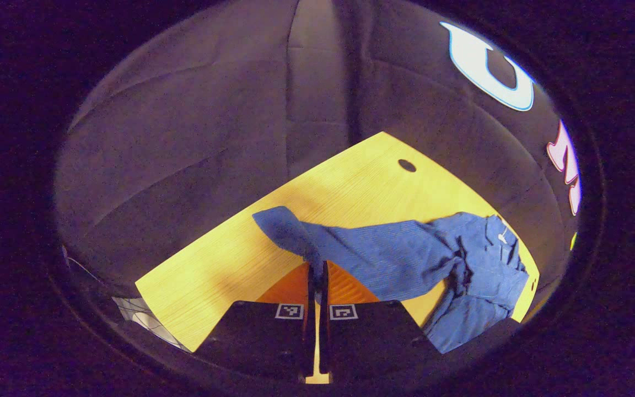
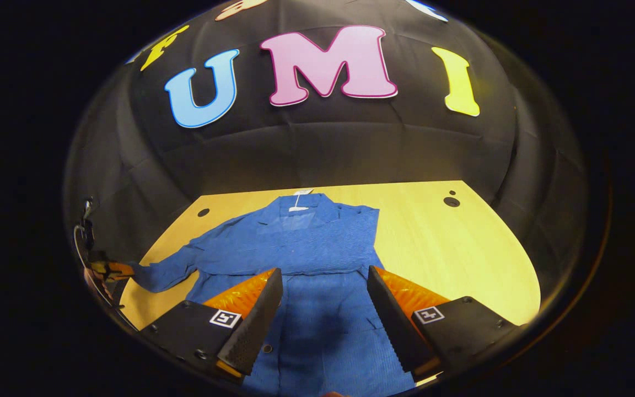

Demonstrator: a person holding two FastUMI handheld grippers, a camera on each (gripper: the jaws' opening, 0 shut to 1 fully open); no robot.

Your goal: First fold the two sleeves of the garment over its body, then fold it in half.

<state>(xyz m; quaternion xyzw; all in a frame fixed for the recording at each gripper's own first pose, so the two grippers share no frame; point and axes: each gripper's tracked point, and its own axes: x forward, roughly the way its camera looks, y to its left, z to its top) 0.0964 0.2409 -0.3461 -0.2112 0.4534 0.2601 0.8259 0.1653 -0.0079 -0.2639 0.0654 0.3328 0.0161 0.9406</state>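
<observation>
So far one sleeve appears folded: the blue shirt (image 2: 306,242) lies along the wooden table's (image 2: 461,248) far edge, right side tucked. The left gripper (image 1: 317,275) pinches the other sleeve (image 1: 295,231), lifted; the right gripper (image 2: 323,309) hovers wide. Halving remains.

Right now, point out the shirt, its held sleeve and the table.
shirt (image 2: 317,242): right gripper view, chest panel.
sleeve (image 1: 290,229): left gripper view, cuff end above the left gripper (image 1: 317,275).
table (image 2: 450,248): right gripper view, bare top.
</observation>
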